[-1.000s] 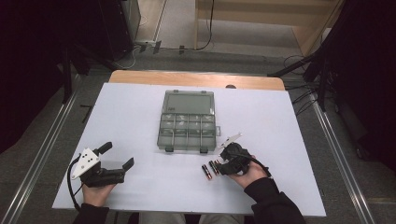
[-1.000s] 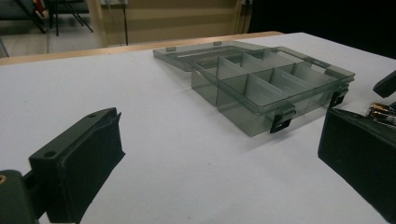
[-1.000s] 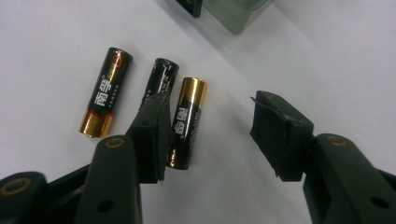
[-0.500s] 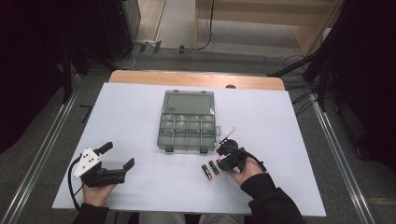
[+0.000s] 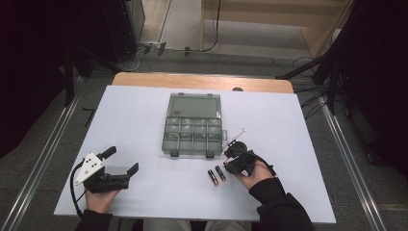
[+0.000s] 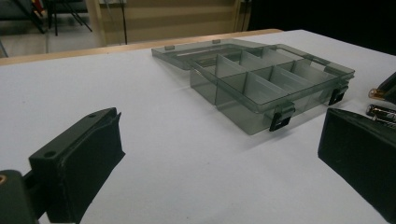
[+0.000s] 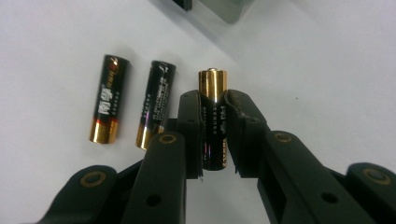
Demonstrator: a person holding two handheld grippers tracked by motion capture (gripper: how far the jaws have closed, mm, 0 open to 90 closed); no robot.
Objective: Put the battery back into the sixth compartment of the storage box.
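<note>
Black and gold, that's the battery (image 7: 214, 122) pinched between the right gripper (image 7: 214, 140), its two jaws pressed onto the dark body with the gold cap poking out past the tips. In the right gripper view it sits lengthwise between the jaws, low over the white table (image 7: 327, 70). Just to its side lie two loose batteries (image 7: 132, 104) flat on the table, side by side and roughly parallel, not touching each other, gold ends pointing the opposite way from the held one.

From the high view, the right gripper (image 5: 230, 159) is at the near right of the table, held in the person's right hand (image 5: 255, 172), dark sleeve coming in from the bottom edge. The two loose batteries (image 5: 216, 175) rest just beside it, toward the table's middle.

Over on the near left, the left gripper (image 5: 121, 161) rests in the left hand (image 5: 102, 197), jaws spread wide, nothing between them. Its own view confirms it: one black jaw at each side, bare white table between them.

A little farther out, the smoky clear plastic organiser box (image 5: 193, 134) sits mid-table, lid (image 5: 195, 106) thrown flat open on the far side, black latches (image 5: 174, 153) on the near wall. The compartments look empty in the left gripper view (image 6: 261, 86). Beyond that, the wooden table edge (image 5: 202, 82) and the floor.
</note>
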